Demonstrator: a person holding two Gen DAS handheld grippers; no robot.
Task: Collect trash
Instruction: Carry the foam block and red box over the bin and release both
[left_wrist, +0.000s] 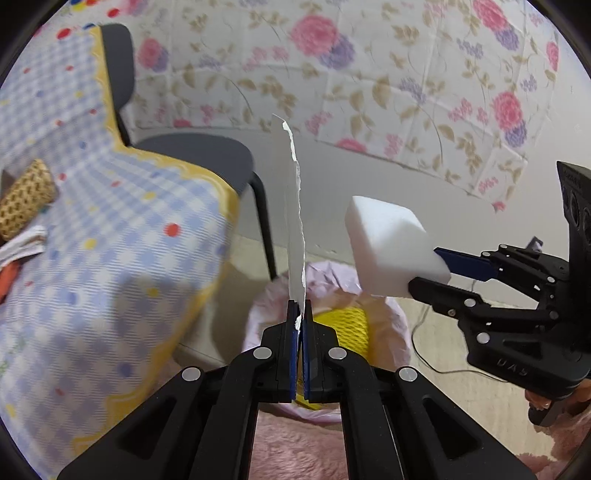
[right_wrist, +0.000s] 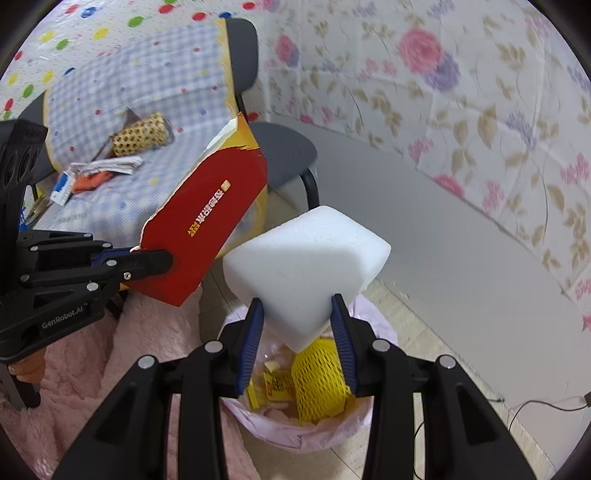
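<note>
My left gripper (left_wrist: 300, 314) is shut on a torn red cardboard piece (right_wrist: 207, 225), seen edge-on in the left wrist view (left_wrist: 293, 221). It also shows at the left of the right wrist view (right_wrist: 162, 258). My right gripper (right_wrist: 299, 332) is shut on a white foam block (right_wrist: 306, 262), which also shows in the left wrist view (left_wrist: 388, 243). Both are held above a trash bin with a pink liner (right_wrist: 288, 435) that holds yellow foam netting (right_wrist: 321, 380) and yellow wrappers (right_wrist: 273, 384).
A table with a blue checked cloth (right_wrist: 147, 92) at the left holds a woven roll (right_wrist: 142, 134), folded cloths and small items. A dark chair (right_wrist: 288, 147) stands behind. A pink fluffy rug (right_wrist: 110, 350) lies by the bin. A cable (right_wrist: 535, 406) runs along the floor at the right.
</note>
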